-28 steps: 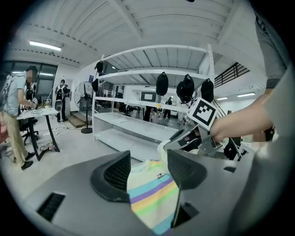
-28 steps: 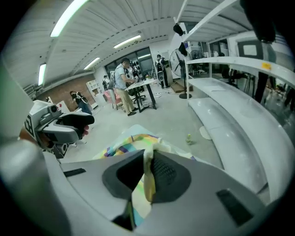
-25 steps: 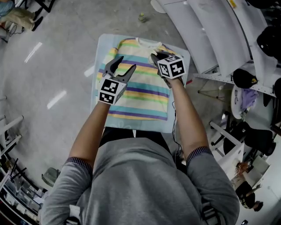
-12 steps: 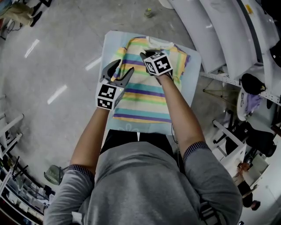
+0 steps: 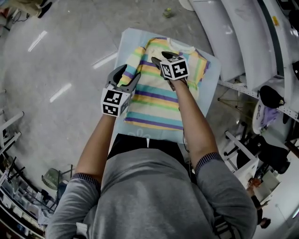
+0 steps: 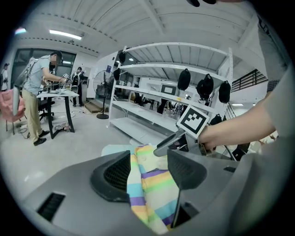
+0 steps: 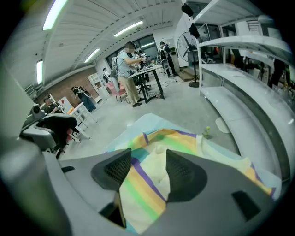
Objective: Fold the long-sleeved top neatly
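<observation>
The long-sleeved top (image 5: pixel 154 100), striped in yellow, green, blue and purple, lies flat on a light blue table cover (image 5: pixel 125 37). My left gripper (image 5: pixel 128 73) hovers open over the top's left edge, where the striped cloth (image 6: pixel 148 186) shows below its wide jaws (image 6: pixel 147 168). My right gripper (image 5: pixel 161 58) is low over the chest, just below the collar. Its jaws have just been opening, and cloth (image 7: pixel 152 182) lies between them (image 7: pixel 147 168) without being pinched. The right gripper's fingertips (image 6: pixel 161 148) also show in the left gripper view.
A white shelving rack (image 5: pixel 243 37) stands close to the table's right side, with dark caps hanging on it (image 6: pixel 184 79). A small green object (image 5: pixel 167 12) lies on the floor beyond the table. People stand at desks far off (image 6: pixel 39 92).
The right gripper has moved from the top's right shoulder toward its middle, sunk onto it, and its jaws have parted. The left gripper has come lower over the left edge, still open.
</observation>
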